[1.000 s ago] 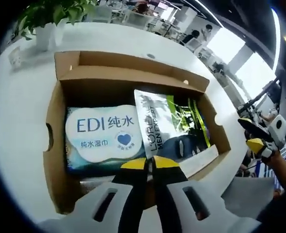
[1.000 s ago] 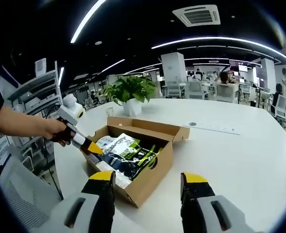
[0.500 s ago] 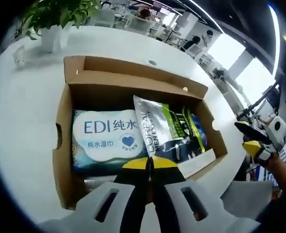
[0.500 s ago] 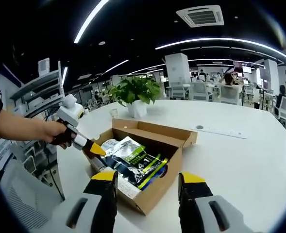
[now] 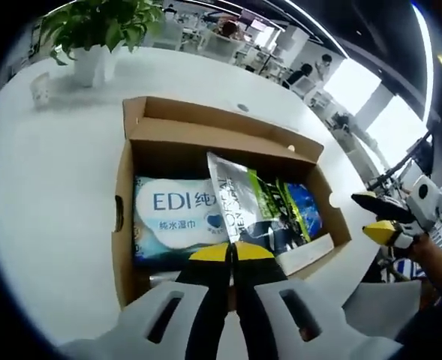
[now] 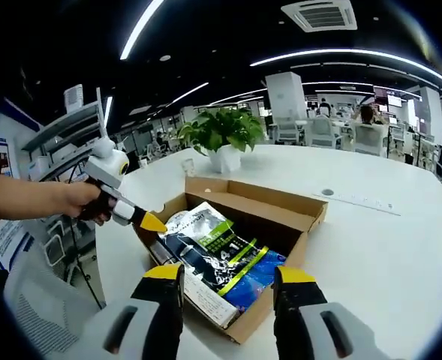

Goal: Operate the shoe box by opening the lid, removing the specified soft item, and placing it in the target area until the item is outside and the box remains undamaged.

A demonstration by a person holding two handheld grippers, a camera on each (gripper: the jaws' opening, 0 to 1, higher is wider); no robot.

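L gripper: jaws pressed together, yellow tips meeting, nothing seen between them; hovering above near edge of shoe box. Same tool seen in right gripper view, held in a hand, tip at box's near-left corner, just above contents. R gripper: jaws spread wide, nothing between, poised over near rim of box; also visible at right of left gripper view, off to box's side, apart from it.

Box: brown cardboard, lid flipped back and lying open on far side, sitting on white table. Inside, side by side: white/blue wet wipes pack marked "EDI", lying flat on left; dark sachet w/ green stripes, "MEN EXPERT" lettering, overlapping wipes' right edge, top corner lifted. In right gripper view sachet fills box middle, wipes pack mostly hidden beneath. White card strip along box's near-right inside edge.

Potted plant in white pot on table beyond box. Office w/ desks, chairs in bkgd.
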